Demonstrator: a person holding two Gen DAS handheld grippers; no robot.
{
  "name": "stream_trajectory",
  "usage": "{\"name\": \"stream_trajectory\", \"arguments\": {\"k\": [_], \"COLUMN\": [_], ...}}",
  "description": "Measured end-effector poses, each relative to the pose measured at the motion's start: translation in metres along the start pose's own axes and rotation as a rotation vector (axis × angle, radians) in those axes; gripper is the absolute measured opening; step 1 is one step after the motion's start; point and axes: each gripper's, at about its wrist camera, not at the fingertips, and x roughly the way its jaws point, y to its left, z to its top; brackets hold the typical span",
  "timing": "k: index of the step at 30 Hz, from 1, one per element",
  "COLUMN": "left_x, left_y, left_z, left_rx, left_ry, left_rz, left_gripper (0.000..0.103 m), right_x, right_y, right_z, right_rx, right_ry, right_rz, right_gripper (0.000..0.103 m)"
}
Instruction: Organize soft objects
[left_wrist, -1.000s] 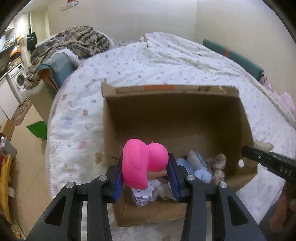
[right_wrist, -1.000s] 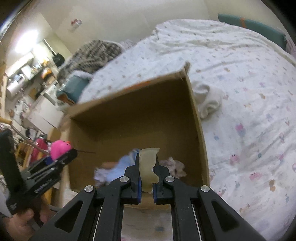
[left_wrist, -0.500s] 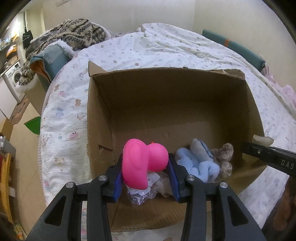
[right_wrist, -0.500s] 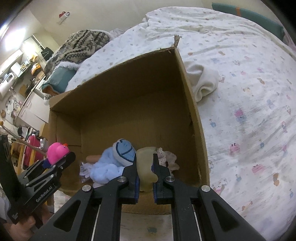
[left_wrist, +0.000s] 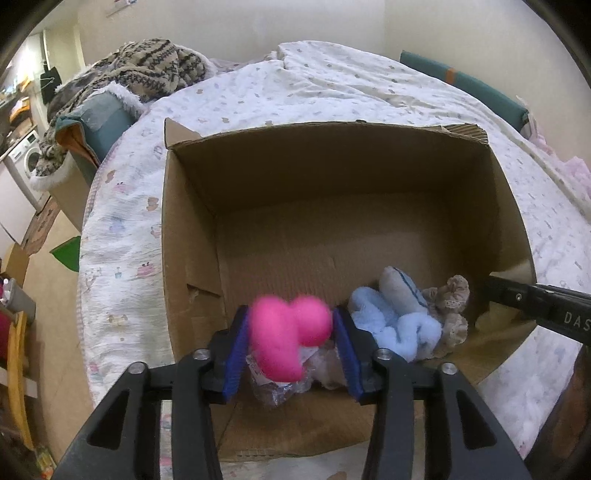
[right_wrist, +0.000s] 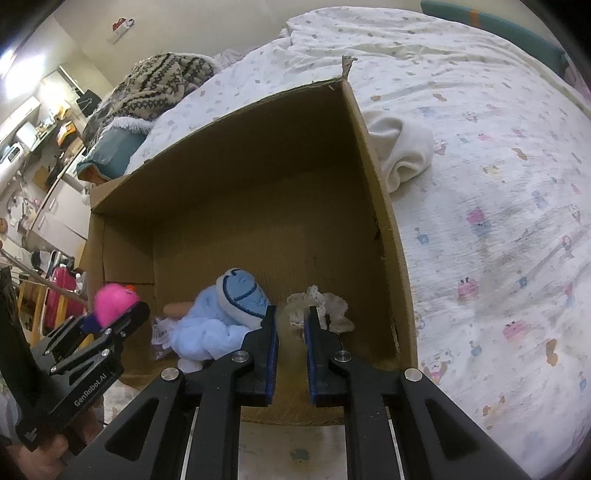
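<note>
An open cardboard box (left_wrist: 192, 236) (right_wrist: 384, 206) stands on the bed. Inside lie a light blue plush toy (left_wrist: 399, 325) (right_wrist: 225, 314), a beige lacy soft thing (left_wrist: 452, 306) (right_wrist: 328, 306) and a clear plastic bag (left_wrist: 280, 384). My left gripper (left_wrist: 290, 339) hangs over the box's near edge; its jaws have parted and the blurred pink plush toy (left_wrist: 288, 336) (right_wrist: 110, 302) sits loose between them. My right gripper (right_wrist: 290, 325) is open and empty over the box's near right corner. A pale yellowish soft piece (left_wrist: 498, 314) shows under it.
The bed's printed white sheet (right_wrist: 498, 221) surrounds the box. A cream cloth (right_wrist: 402, 151) lies just right of the box. A patterned blanket (left_wrist: 147, 70) and a teal cushion (left_wrist: 99, 122) lie at the far left. The floor and furniture are at the left (left_wrist: 22, 177).
My right gripper has opened and the pale soft piece it held has dropped out. My left gripper's jaws have widened around the pink toy. Both grippers have moved closer over the box.
</note>
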Motion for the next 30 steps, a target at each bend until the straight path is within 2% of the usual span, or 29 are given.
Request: {"name": "stream_trajectory", "arguments": {"k": [6,9,10,11,13,19,22,23,30], "left_x": [-0.005,-0.007,-0.008,-0.009,-0.011,-0.019,-0.024,-0.025,-0.047], "left_y": [-0.002,-0.001,-0.001,-0.001,0.0,0.01,0.017,0.018,0.019], "left_z": [0.002,0.003,0.004,0.004,0.005,0.007,0.006,0.006,0.004], "left_rx": [0.006,-0.005,-0.006,-0.008,-0.016,-0.065,-0.099,-0.101,-0.103], "left_ry": [-0.025,-0.032,-0.034,-0.036,-0.039,-0.048,-0.056,-0.054,-0.087], "left_rz": [0.024,0.018,0.016,0.014,0.004,-0.007,0.025,0.015,-0.021], "left_gripper": [0.063,0.064,0.065,0.065,0.065,0.065,0.065,0.065,0.08], "right_x": [0.003,0.002,0.002,0.0,-0.005,-0.014,-0.02,-0.022,-0.046], "right_y": [-0.002,-0.001,0.0,0.0,0.001,0.004,0.004,0.004,0.01], "right_z": [0.001,0.001,0.002,0.001,0.001,0.002,0.002,0.003,0.002], "right_rx": [0.012,0.012,0.008,0.005,0.004,-0.007,-0.01,-0.01,-0.035], "right_ry": [0.016,0.011,0.007,0.001,-0.027,-0.061,-0.08,-0.089,-0.165], "right_rz": [0.014,0.019,0.022,0.026,0.033,0.041,0.04,0.041,0.059], "right_gripper": [0.015,0.026,0.034,0.053,0.077,0.077,0.077,0.077,0.077]}}
